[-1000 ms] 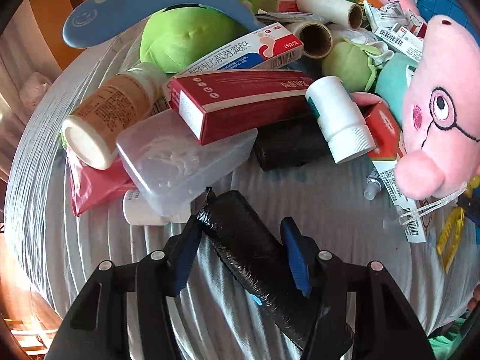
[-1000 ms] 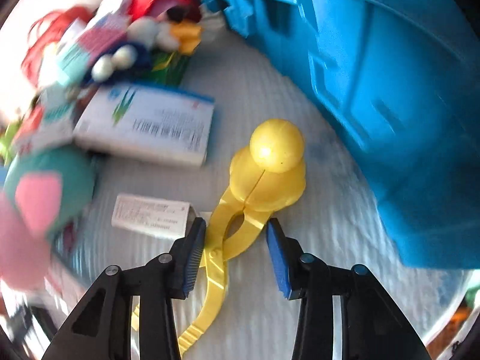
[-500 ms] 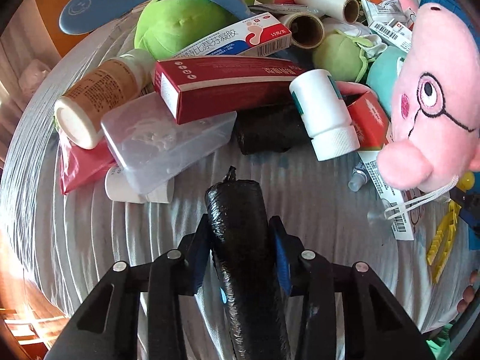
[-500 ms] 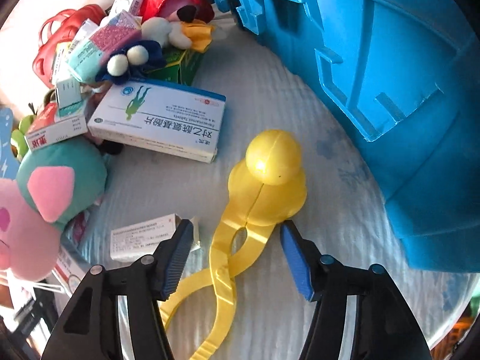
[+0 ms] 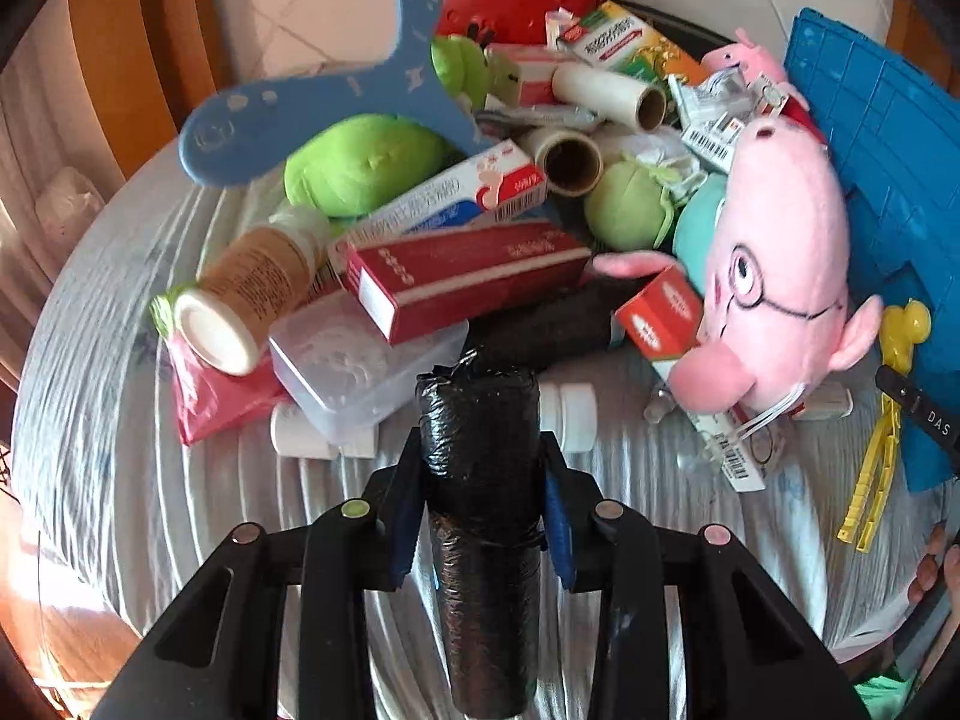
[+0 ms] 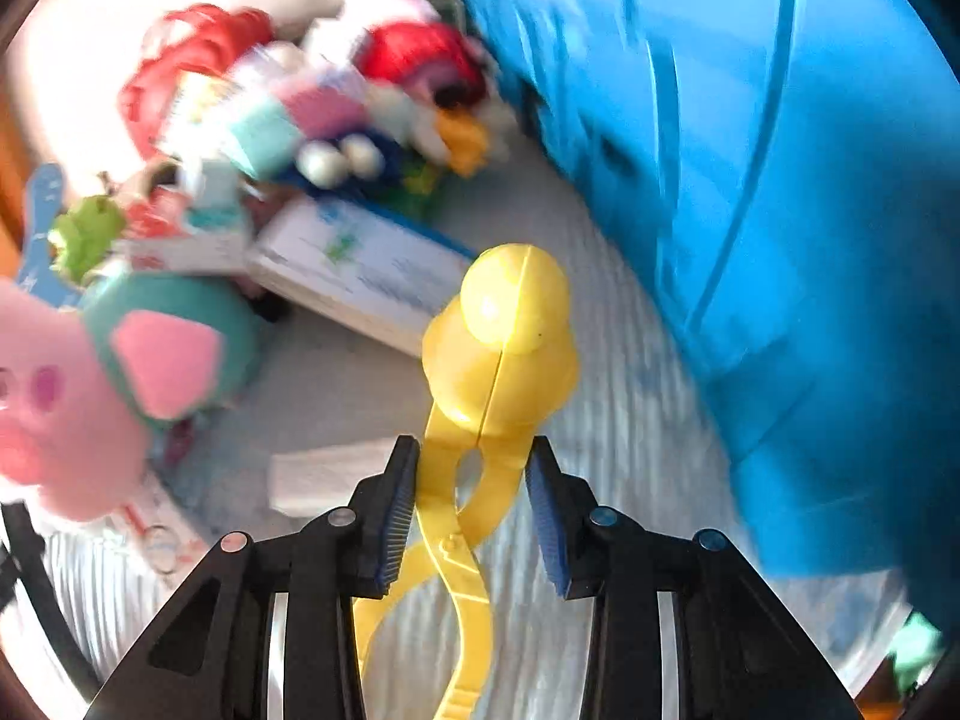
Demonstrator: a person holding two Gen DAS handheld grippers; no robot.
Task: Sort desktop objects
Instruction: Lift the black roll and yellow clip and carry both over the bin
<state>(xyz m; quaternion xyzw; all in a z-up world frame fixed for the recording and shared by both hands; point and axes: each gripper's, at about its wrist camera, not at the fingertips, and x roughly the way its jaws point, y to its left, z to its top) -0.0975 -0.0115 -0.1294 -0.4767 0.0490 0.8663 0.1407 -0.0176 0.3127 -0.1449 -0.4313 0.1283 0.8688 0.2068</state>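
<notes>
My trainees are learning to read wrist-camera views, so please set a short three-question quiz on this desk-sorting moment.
1. True or false: the left claw is shut on the black roll.
2. The yellow duck-shaped tongs sit in which claw? A) left B) right
3. What colour is the big bin beside the tongs?

Key: 1 true; 2 B, whose jaws have just been closing on the tongs' handles; 3 blue.
</notes>
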